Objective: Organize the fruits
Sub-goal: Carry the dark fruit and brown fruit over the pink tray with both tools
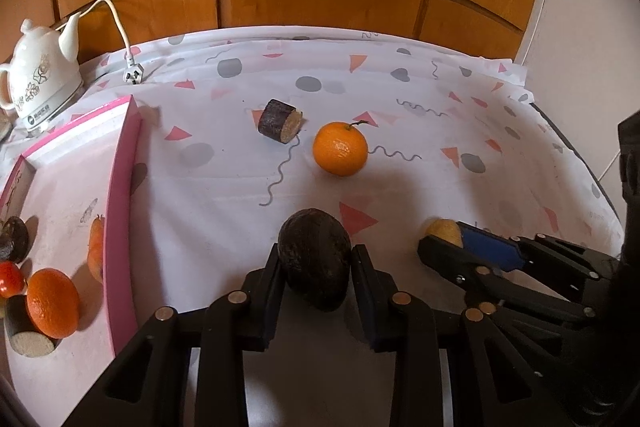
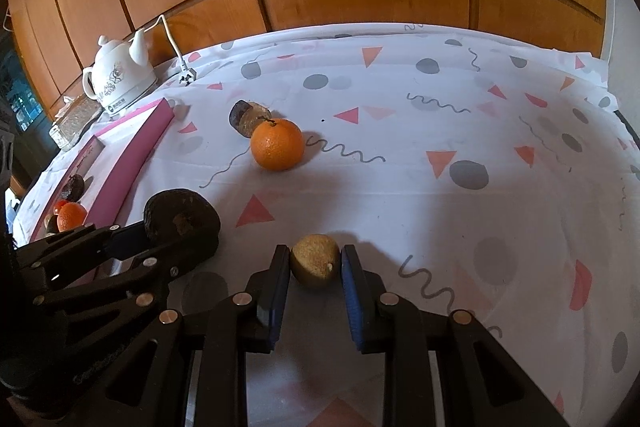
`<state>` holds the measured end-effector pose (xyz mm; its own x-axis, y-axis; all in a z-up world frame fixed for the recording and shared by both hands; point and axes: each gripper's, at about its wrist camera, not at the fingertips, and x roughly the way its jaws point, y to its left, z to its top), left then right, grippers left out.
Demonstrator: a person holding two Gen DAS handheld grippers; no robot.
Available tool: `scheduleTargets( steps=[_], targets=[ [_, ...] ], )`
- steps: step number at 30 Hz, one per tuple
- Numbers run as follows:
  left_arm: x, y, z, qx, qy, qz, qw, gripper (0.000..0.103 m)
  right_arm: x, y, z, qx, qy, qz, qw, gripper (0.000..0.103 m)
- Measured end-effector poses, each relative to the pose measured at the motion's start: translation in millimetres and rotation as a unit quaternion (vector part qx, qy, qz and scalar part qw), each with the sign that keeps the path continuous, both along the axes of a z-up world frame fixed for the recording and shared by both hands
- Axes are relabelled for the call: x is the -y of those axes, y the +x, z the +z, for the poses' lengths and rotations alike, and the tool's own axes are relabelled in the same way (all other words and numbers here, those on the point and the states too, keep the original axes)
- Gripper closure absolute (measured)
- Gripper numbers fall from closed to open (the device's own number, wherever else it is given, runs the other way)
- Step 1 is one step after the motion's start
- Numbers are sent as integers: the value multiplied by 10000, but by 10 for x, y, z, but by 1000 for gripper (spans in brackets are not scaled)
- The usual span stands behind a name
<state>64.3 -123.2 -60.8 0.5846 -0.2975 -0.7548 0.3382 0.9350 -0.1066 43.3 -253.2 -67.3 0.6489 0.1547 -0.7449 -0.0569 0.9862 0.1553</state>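
Two hand-held tools work over a counter (image 1: pixel 400 195) covered with a white cloth printed with pink triangles and grey dots. The left tool (image 1: pixel 316 267) is clenched on a dark avocado (image 1: pixel 314 255), pads pressed against both its sides. The right tool (image 2: pixel 315 261) is clenched on a small yellow-brown fruit (image 2: pixel 315 259); what kind of fruit it is cannot be made out.

In the left wrist view that small fruit (image 1: pixel 442 231) is mostly hidden behind the right tool's (image 1: pixel 452 243) blue pad, with only a rounded tip showing. The right wrist view shows it whole. There the avocado (image 2: pixel 180 217) is partly covered by the left tool (image 2: pixel 176 231), seen from the side.

An orange (image 1: pixel 340 153) with a short stem sits loose near the middle of the counter, just beside a dark, flat-cut cylindrical piece (image 1: pixel 280 121). From the right wrist the orange (image 2: pixel 277 144) overlaps that piece (image 2: pixel 246 117).

A pink-rimmed tray (image 1: pixel 120 207) lies at the left. The left wrist view shows its contents: another orange (image 1: pixel 53 303), a red fruit (image 1: pixel 10 279) cut off by the frame edge, a second cut cylinder (image 1: pixel 26 333), a dark fruit (image 1: pixel 14 239), and an orange-coloured item (image 1: pixel 96 247) half hidden by the tray's wall. From the right wrist these are tiny and hard to tell apart.

A white teapot-shaped kettle (image 1: pixel 40 79) stands beyond the tray, its plug (image 1: pixel 133 71) lying loose on the cloth.
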Motion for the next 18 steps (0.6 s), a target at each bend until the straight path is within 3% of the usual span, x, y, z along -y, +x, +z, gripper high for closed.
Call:
scheduleTargets(
  steps=[18],
  targets=[
    [-63,-132,147,111,-203,-44,9997,70,-59,-27,-48,161,-222,31,9996,77]
  ],
)
